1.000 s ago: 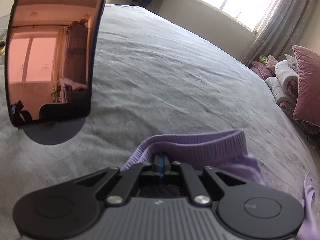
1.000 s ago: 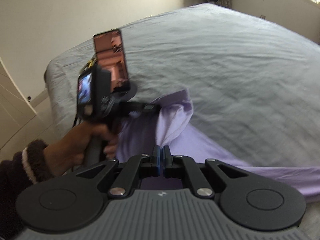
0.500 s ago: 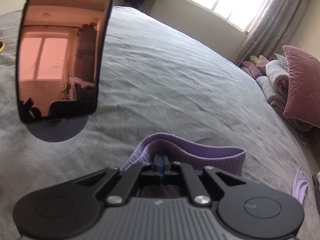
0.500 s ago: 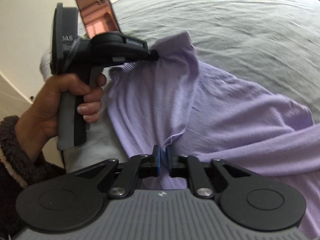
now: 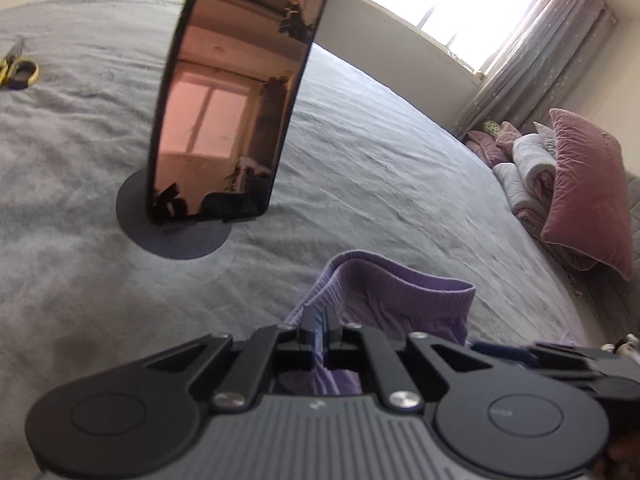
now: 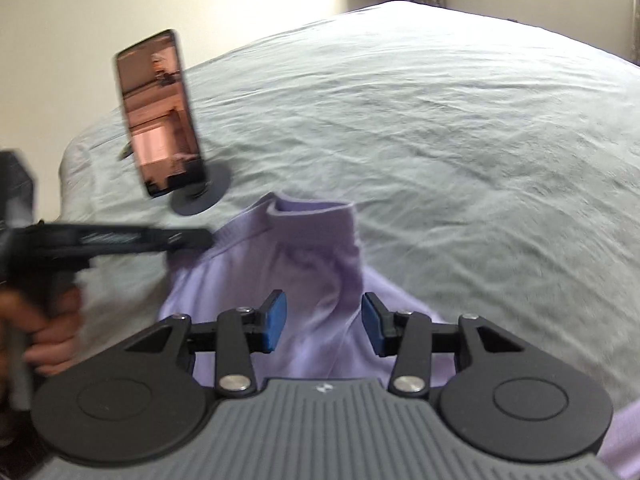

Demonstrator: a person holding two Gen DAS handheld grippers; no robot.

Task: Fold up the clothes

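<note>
The purple sweater (image 6: 308, 280) lies bunched on the grey bed (image 6: 460, 140), its ribbed hem (image 5: 400, 280) standing up at the far end. The left gripper (image 5: 318, 328) has its fingers nearly closed, pinching the sweater's left edge. The right gripper (image 6: 324, 326) hovers over the near part of the sweater, fingers spread wide and holding nothing. A phone (image 6: 160, 114) on a round stand sits to the far left.
</note>
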